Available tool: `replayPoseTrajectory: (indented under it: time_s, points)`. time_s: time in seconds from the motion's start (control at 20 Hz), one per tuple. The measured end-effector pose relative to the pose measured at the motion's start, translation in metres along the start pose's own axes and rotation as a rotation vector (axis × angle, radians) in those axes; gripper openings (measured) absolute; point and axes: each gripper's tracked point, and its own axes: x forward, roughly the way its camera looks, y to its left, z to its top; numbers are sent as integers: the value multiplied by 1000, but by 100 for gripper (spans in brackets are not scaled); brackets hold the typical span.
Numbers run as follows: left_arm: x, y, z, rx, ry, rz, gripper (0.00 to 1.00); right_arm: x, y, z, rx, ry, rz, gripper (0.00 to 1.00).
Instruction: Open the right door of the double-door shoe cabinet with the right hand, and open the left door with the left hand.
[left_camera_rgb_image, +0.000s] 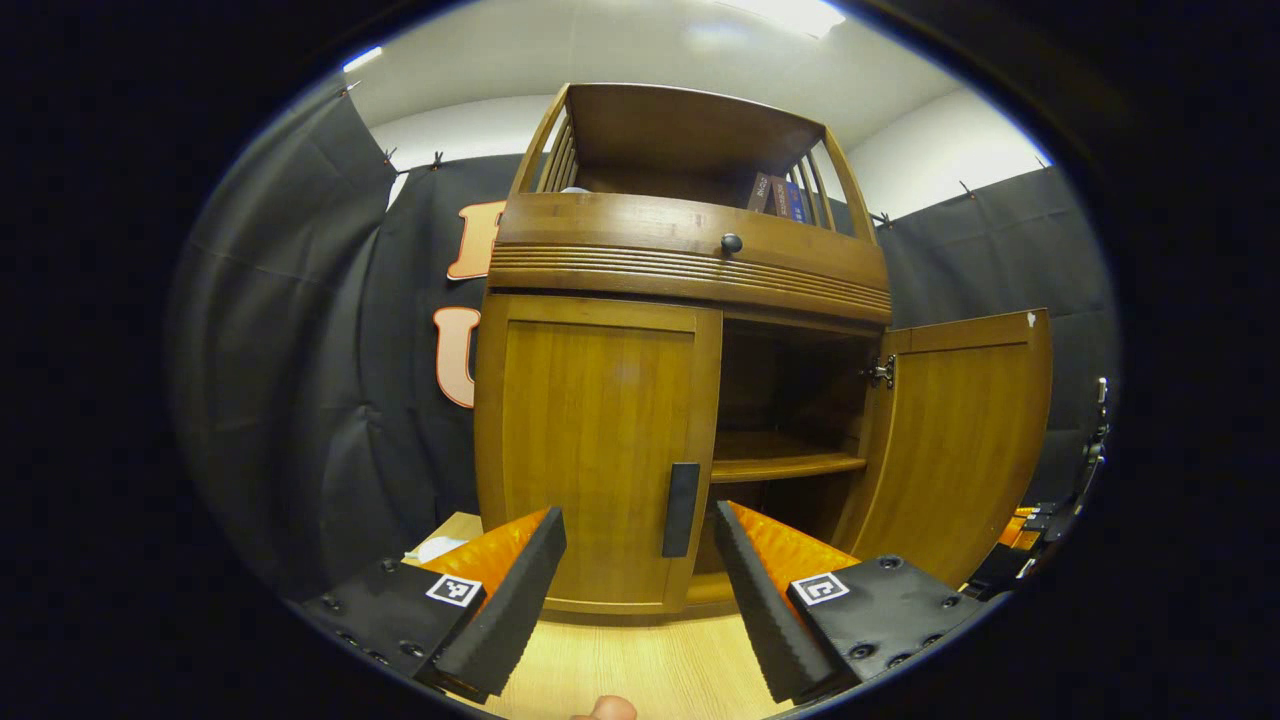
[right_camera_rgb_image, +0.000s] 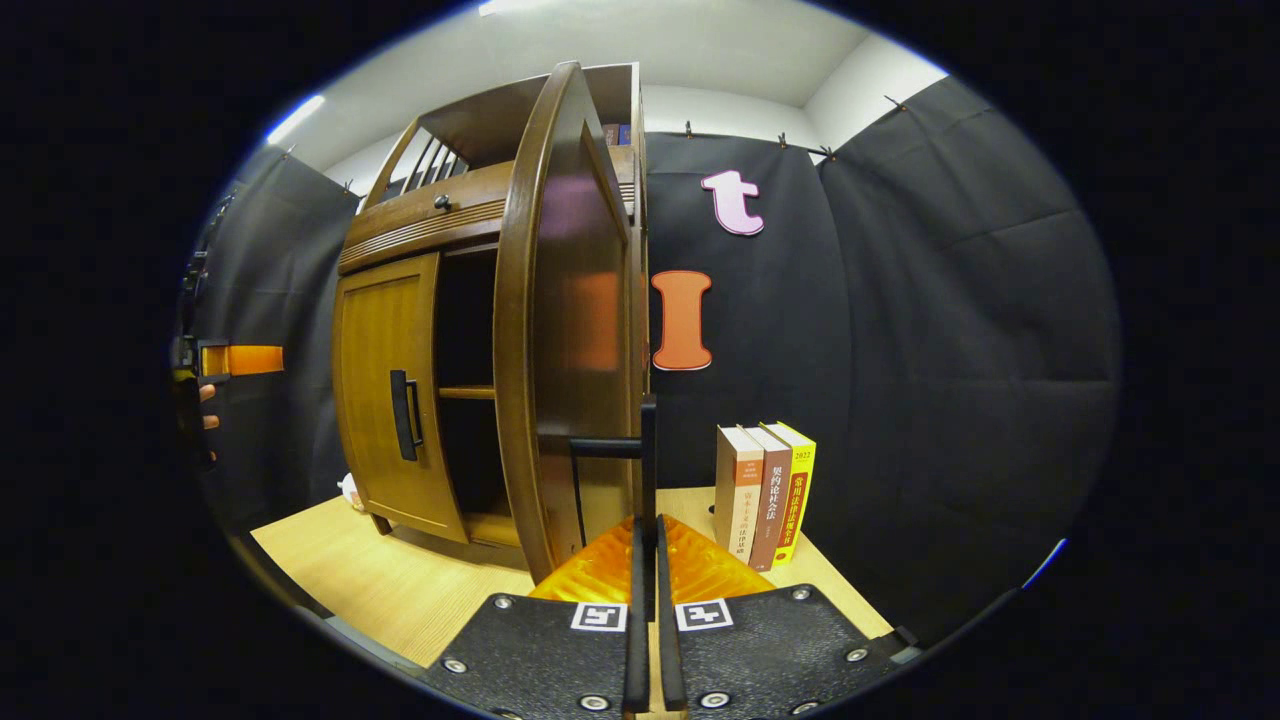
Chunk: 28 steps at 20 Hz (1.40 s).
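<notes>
The wooden shoe cabinet (left_camera_rgb_image: 690, 260) stands on a light wooden tabletop. Its left door (left_camera_rgb_image: 590, 450) is closed, with a dark vertical handle (left_camera_rgb_image: 682, 508) at its inner edge. My left gripper (left_camera_rgb_image: 640, 590) is open just in front of that door, its fingertips on either side of the handle and short of it. The right door (left_camera_rgb_image: 960, 440) is swung wide open, showing an inner shelf (left_camera_rgb_image: 785, 462). In the right gripper view that door (right_camera_rgb_image: 560, 330) appears edge-on, and my right gripper (right_camera_rgb_image: 648, 545) is shut on its dark handle (right_camera_rgb_image: 610, 448).
Three upright books (right_camera_rgb_image: 765, 490) stand on the table to the right of the open door. The drawer above the doors has a round knob (left_camera_rgb_image: 731, 242), and more books (left_camera_rgb_image: 780, 195) sit on the top shelf. A hand holding the left gripper (right_camera_rgb_image: 230, 360) shows at far left.
</notes>
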Motion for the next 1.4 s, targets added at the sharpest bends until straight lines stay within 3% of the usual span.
replayPoseTrajectory:
  time_s: [0.05, 0.1, 0.55, 0.6, 0.7, 0.75, 0.8, 0.85, 1.0, 1.15, 1.4]
  points:
    - [3, -2, -1, 3, 2, -1, 96, 2, -3, 1, 9, -1, 7, 12]
    - [5, -4, 0, 7, 3, -2, 96, 2, -6, 1, 19, -2, 15, 3]
    - [30, -25, -11, 12, 15, -21, 94, -2, -30, 3, 60, -8, 62, 2]
    - [36, -27, -13, 18, 14, -17, 94, -7, -35, 0, 56, -13, 56, 12]
    - [48, -30, -15, 35, 8, -10, 94, -11, -37, 0, 60, -14, 62, 12]
    - [54, -32, -18, 43, 4, -8, 94, -16, -37, -2, 64, -2, 61, 4]
    - [60, -34, -20, 50, 1, -8, 94, -20, -38, -1, 62, 0, 58, 12]
    - [68, -36, -24, 56, 0, -7, 94, -22, -41, 0, 59, 2, 47, 5]
    - [88, -39, -37, 39, 15, -17, 94, -36, -57, 16, 45, -38, -25, 8]
    - [121, -37, -56, 55, 40, -2, 94, -44, -72, 26, 8, -70, -86, 18]
    - [159, -32, -85, 19, 71, -18, 95, -43, -81, 30, -28, -80, -137, 73]
